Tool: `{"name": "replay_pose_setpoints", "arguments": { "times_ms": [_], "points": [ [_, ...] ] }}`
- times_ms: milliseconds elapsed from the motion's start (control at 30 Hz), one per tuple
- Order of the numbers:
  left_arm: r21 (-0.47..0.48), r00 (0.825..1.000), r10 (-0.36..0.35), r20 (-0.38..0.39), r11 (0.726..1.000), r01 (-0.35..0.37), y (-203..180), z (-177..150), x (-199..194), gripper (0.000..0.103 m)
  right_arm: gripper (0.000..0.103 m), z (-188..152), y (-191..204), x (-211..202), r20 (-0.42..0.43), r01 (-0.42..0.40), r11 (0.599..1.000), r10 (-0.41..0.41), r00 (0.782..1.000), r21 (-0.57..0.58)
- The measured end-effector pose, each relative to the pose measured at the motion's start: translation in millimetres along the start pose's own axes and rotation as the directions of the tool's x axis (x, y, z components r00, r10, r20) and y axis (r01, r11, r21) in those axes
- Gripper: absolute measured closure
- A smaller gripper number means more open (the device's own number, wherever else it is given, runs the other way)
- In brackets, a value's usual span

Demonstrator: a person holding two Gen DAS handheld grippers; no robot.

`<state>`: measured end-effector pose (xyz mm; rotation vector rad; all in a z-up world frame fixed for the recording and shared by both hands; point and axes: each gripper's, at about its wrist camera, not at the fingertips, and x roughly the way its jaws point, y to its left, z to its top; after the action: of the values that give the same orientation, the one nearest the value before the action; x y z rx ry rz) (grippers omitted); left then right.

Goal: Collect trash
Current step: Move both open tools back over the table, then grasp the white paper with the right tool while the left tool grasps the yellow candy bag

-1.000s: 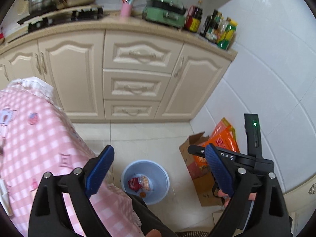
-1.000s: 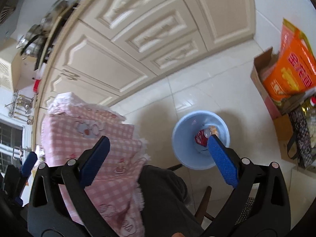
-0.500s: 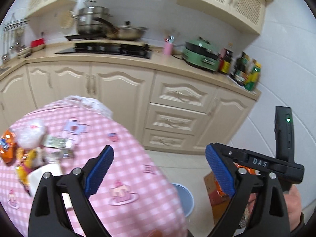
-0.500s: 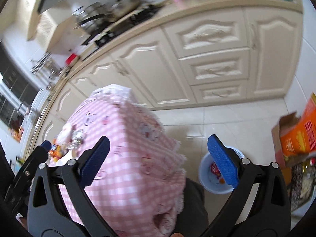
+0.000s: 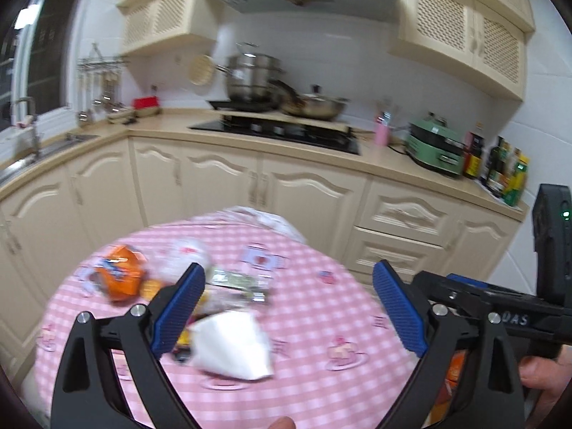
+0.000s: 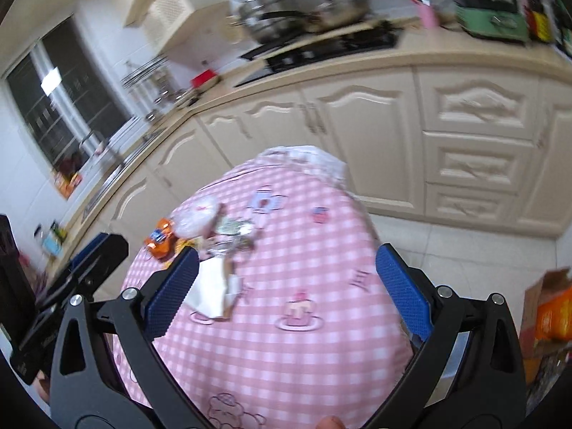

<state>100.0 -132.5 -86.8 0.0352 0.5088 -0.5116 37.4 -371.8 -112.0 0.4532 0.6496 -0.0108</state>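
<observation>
On the table, trash lies beyond both grippers' wide-spread fingers — untouched.

Left gripper and right gripper — jaws spread wide, both empty.

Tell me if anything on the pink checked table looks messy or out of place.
Yes: an orange snack packet, a crumpled white paper and clear wrappers lie heaped together on the pink checked tablecloth, loose litter rather than table settings.

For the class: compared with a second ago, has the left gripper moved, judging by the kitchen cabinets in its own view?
Yes. The left gripper has swung up from the floor: the lower cabinets sit lower in view, and the pink checked table now lies ahead.
</observation>
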Motion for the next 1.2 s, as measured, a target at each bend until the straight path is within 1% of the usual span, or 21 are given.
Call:
{"name": "replay_pose_setpoints", "arguments": {
  "times_ms": [100, 167, 333, 467, 700, 800, 900, 1000, 1067, 1133, 1200],
  "points": [
    [-0.004, 0.998, 0.059, 0.010, 0.998, -0.059, 25.8, -2.0, -10.5, 0.010, 0.006, -2.8, 28.6, 10.6, -0.012, -0.019, 0.999, 0.018, 1.000, -0.051],
    [-0.019, 0.995, 0.097, 0.010, 0.995, -0.096, 44.2, -4.4, -15.2, 0.010, 0.006, -5.2, 42.1, 18.7, -0.029, -0.015, 0.997, 0.012, 1.000, -0.078],
    [-0.054, 0.989, 0.150, -0.006, 0.987, -0.150, 78.1, -14.6, -20.5, 0.010, 0.006, -16.2, 72.3, 44.1, -0.096, -0.053, 0.989, 0.040, 0.995, -0.138],
    [-0.068, 0.983, 0.182, -0.027, 0.981, -0.184, 101.3, -25.8, -20.7, 0.010, 0.006, -30.3, 89.4, 66.0, -0.159, -0.060, 0.982, 0.031, 0.987, -0.179],
    [-0.104, 0.975, 0.210, -0.074, 0.971, -0.217, 133.0, -46.4, -14.4, 0.010, 0.006, -53.4, 107.7, 108.6, -0.271, -0.082, 0.977, 0.025, 0.962, -0.199],
    [-0.099, 0.970, 0.222, -0.097, 0.968, -0.232, 142.5, -55.5, -9.8, 0.010, 0.006, -61.1, 112.0, 131.2, -0.321, -0.093, 0.979, 0.029, 0.946, -0.184],
    [-0.089, 0.965, 0.233, -0.119, 0.966, -0.244, 151.5, -63.4, -4.9, 0.010, 0.006, -64.2, 115.8, 149.2, -0.347, -0.089, 0.981, 0.024, 0.938, -0.172],
    [-0.090, 0.963, 0.231, -0.137, 0.965, -0.245, 158.1, -69.4, 0.3, 0.010, 0.006, -66.0, 117.1, 169.3, -0.373, -0.067, 0.986, 0.004, 0.928, -0.156],
    [-0.088, 0.962, 0.230, -0.149, 0.966, -0.245, 160.9, -72.9, 5.2, 0.010, 0.006, -68.0, 116.4, 184.4, -0.397, -0.057, 0.989, -0.003, 0.918, -0.138],
    [-0.082, 0.961, 0.227, -0.155, 0.967, -0.242, 161.2, -74.0, 9.5, 0.010, 0.006, -70.3, 115.8, 193.5, -0.403, -0.045, 0.989, -0.017, 0.915, -0.144],
    [-0.068, 0.961, 0.223, -0.165, 0.969, -0.237, 161.6, -75.4, 16.9, 0.010, 0.006, -71.5, 119.9, 196.7, -0.382, -0.042, 0.983, -0.030, 0.924, -0.180]
  ]
}}
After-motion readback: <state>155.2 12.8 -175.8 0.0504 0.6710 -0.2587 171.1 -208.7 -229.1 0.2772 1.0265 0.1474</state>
